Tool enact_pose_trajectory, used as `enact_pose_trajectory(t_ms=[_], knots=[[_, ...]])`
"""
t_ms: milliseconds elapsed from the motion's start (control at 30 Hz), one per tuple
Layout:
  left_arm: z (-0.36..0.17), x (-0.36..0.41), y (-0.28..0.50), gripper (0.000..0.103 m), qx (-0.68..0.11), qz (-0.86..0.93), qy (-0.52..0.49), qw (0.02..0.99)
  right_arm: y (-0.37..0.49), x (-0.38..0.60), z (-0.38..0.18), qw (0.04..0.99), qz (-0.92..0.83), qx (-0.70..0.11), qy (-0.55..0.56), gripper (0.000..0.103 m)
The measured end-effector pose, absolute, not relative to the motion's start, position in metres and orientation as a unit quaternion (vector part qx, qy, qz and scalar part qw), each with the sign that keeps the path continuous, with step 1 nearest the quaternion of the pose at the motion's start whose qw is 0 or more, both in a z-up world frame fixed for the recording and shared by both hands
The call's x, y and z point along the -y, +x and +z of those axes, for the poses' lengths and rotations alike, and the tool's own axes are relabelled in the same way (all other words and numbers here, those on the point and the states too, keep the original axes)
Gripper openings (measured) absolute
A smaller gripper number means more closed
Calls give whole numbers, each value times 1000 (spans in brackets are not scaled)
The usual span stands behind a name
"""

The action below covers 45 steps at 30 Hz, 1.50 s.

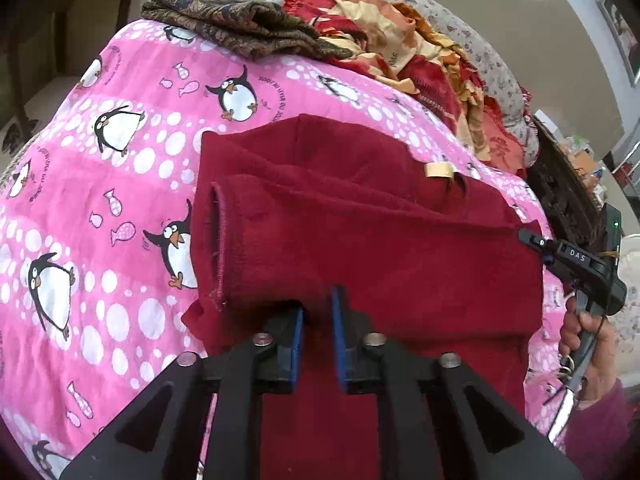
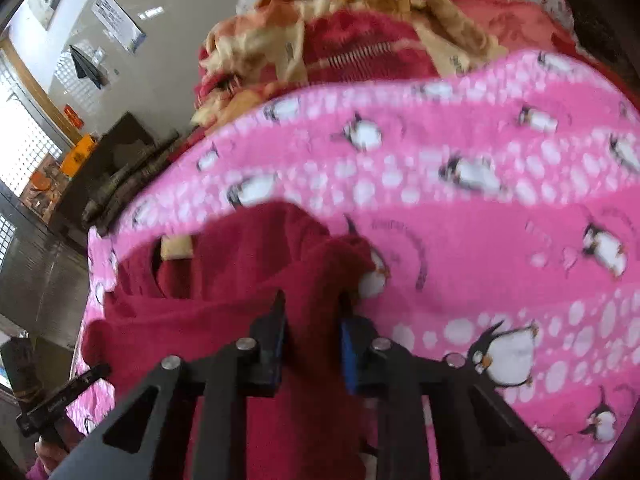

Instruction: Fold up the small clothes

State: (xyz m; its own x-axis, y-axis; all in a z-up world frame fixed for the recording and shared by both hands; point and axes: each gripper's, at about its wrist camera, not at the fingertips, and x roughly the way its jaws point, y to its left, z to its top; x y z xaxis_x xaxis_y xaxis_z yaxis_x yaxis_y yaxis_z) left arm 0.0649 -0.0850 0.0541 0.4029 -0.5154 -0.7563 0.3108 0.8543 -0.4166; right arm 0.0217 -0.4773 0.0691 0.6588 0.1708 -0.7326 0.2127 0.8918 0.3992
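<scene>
With both the left gripper and right gripper pinching the maroon garment, uneven pulling could undo its fold on the pink blanket

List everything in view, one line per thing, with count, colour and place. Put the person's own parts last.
Dark red fleece garment: one, dark red, partly folded on the blanket, cream label near its neck opening.
Pink penguin-print blanket: one, pink with white dots and black-and-white penguins, spread under the garment.
Brown patterned cloth: one, brown and dark blue, at the blanket's far edge.
Red and cream blanket heap: one, beyond the pink blanket.
Dark wooden furniture: one, right of the bed.
Left gripper: one, black with blue pads, shut on the garment's near edge.
Right gripper: one, black with blue pads, closed on a raised fold of the garment.
Hand: one, on the right gripper's handle.
</scene>
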Motion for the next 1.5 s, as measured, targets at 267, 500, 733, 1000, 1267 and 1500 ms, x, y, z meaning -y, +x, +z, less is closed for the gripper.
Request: enact_pose_trajectory(t_ms=[267, 500, 733, 1000, 1267, 1500], knots=[[53, 83, 65, 5, -490, -233, -99, 834, 13, 504, 57, 871, -67, -426, 234, 23], [69, 75, 75, 6, -467, -219, -115, 849, -41, 494, 80, 874, -21, -414, 254, 77], [69, 80, 72, 6, -476, -215, -100, 847, -51, 458, 32, 849, -43, -509, 135, 33], [68, 59, 51, 6, -490, -196, -91, 844, -86, 455, 57, 854, -50, -489, 170, 54], [71, 45, 6, 6, -501, -202, -76, 838, -97, 447, 32, 841, -55, -510, 174, 6], [69, 27, -38, 6, -523, -210, -66, 823, -120, 450, 54, 838, -49, -494, 228, 17]])
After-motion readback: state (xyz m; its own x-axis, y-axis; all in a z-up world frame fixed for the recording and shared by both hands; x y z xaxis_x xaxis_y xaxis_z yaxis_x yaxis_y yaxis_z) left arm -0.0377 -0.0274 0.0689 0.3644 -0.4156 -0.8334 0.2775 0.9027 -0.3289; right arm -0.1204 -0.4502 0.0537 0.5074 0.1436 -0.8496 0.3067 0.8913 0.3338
